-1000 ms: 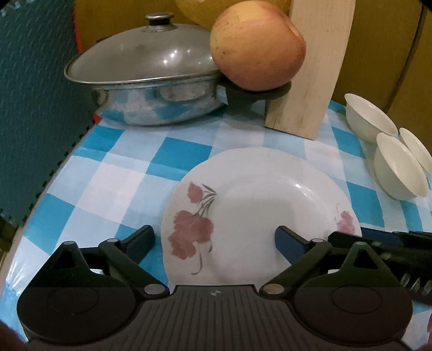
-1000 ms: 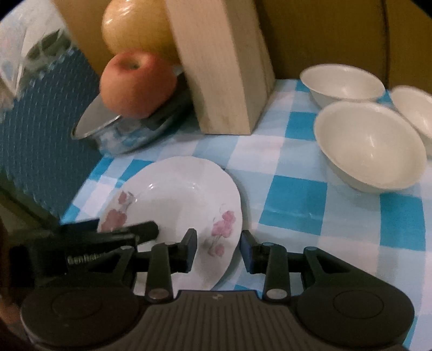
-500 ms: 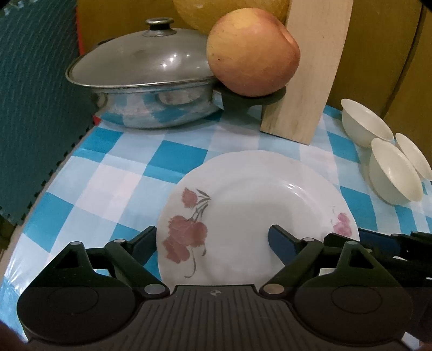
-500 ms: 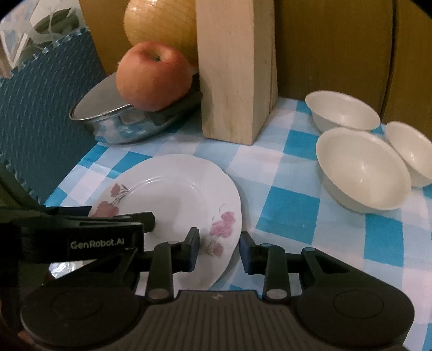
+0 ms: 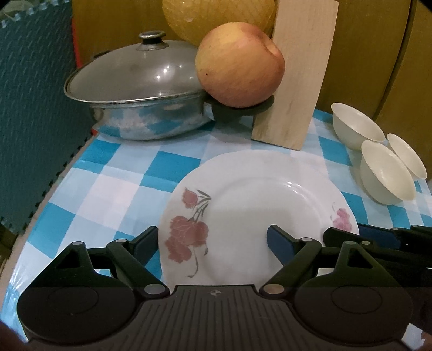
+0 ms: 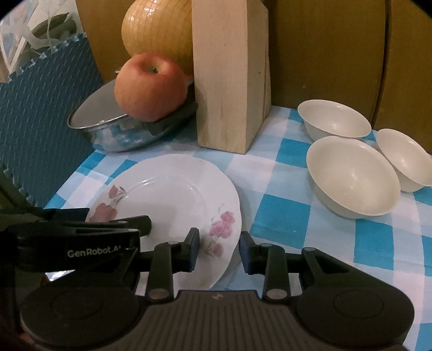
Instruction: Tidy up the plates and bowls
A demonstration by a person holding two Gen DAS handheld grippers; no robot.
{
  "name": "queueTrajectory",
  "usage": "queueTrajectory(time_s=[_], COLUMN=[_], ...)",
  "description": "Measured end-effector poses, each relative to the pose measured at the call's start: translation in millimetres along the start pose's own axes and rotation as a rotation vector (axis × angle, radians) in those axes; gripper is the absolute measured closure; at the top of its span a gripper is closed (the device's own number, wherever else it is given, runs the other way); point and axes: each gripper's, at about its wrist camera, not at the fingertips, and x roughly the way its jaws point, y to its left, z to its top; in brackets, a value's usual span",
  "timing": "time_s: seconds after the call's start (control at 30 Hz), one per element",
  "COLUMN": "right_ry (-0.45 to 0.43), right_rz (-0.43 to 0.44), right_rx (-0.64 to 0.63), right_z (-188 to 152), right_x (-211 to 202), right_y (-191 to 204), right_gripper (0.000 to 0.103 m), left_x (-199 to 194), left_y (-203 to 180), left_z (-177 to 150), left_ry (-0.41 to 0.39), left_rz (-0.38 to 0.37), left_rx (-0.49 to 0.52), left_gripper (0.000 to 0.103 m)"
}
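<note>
Standing along the left edge of both frames: a teal foam mat (image 5: 32, 113), upright beside the table (image 5: 113, 189) with its blue-and-white checked cloth. Next to the right, in the upper left of the left wrist view, a lidded steel pan (image 5: 135, 97), with an apple (image 5: 239, 64) perched on the pan's dark handle and a yellow netted melon (image 5: 216, 19) behind. Right of the apple, an upright pale wooden block (image 5: 294, 73), touching the handle's end.

In the lower centre, lying on the cloth: a white floral plate (image 5: 256, 210). Straddling its left rim, the left gripper (image 5: 213, 241), jaws wide apart, one finger off the plate to the left and the other over the plate's well; gripping nothing. In the right wrist view, straddling the plate's near right rim by the pink flower print, the right gripper (image 6: 219, 248), jaws parted only a little wider than the rim, left finger above the plate, right finger just outside the edge; contact with the rim cannot be told.

Toward the right of the frames, well apart from the plate: three cream bowls, a far bowl (image 6: 334, 121), a near bowl (image 6: 353, 175) and a right bowl (image 6: 405, 159), clustered close together, the near and right ones touching.
</note>
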Motion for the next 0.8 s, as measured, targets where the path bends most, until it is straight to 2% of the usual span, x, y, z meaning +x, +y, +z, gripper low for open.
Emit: queueTrajectory(time_s=[0.8], right_ry=[-0.011], right_rz=[0.039], right_rx=[0.041], right_z=[-1.8], right_x=[-20.9], right_y=[-6.0], right_gripper=[0.076], left_x=[-25.4], left_y=[-2.9], left_z=[-6.9], left_ry=[-0.035], left_rz=[-0.001], left_rx=[0.025], left_gripper=[0.014])
